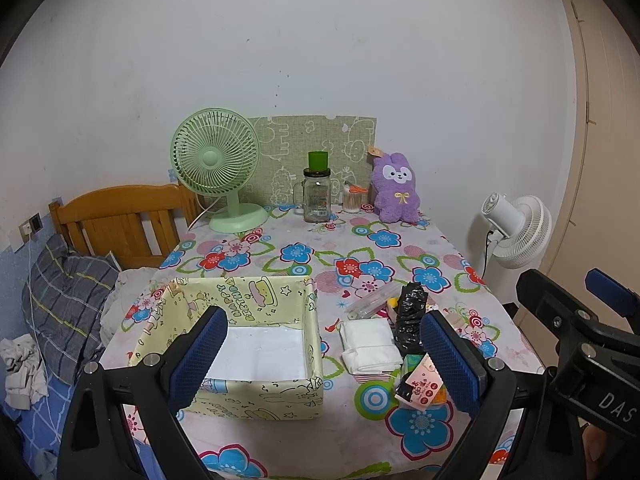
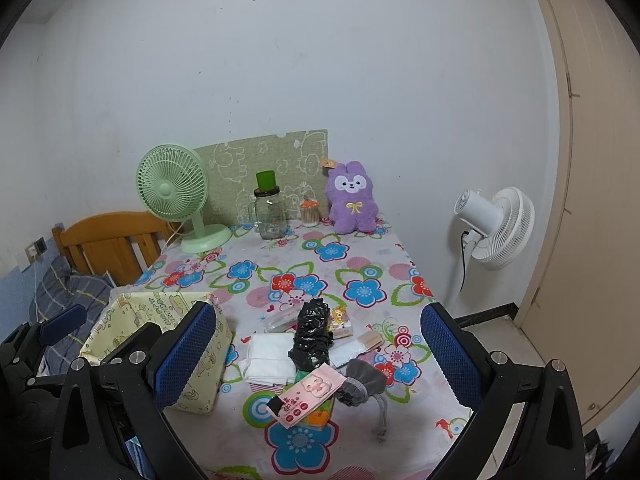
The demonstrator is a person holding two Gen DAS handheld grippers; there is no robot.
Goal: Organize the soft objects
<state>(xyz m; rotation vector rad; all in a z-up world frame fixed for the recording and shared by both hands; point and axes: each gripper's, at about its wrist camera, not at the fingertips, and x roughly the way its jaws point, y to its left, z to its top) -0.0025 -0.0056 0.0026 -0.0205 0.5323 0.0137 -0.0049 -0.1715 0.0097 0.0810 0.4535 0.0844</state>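
A pale yellow fabric box (image 1: 256, 344) with an empty white bottom sits at the table's front left; it also shows in the right wrist view (image 2: 168, 320). Right of it lies a pile: a folded white cloth (image 2: 270, 358), a crumpled black bag (image 2: 312, 336), a pink packet (image 2: 310, 394) and a grey drawstring pouch (image 2: 360, 380). A purple plush rabbit (image 2: 352, 204) leans at the back wall. My left gripper (image 1: 320, 356) is open and empty above the box's near side. My right gripper (image 2: 320, 360) is open and empty above the pile.
A green desk fan (image 1: 218, 168), a glass jar (image 1: 316, 196) with a green cup on it, and a cotton swab tub (image 1: 352, 200) stand at the back. A white standing fan (image 2: 492, 228) is right of the table. A wooden bed headboard (image 1: 120, 224) and a pillow are left.
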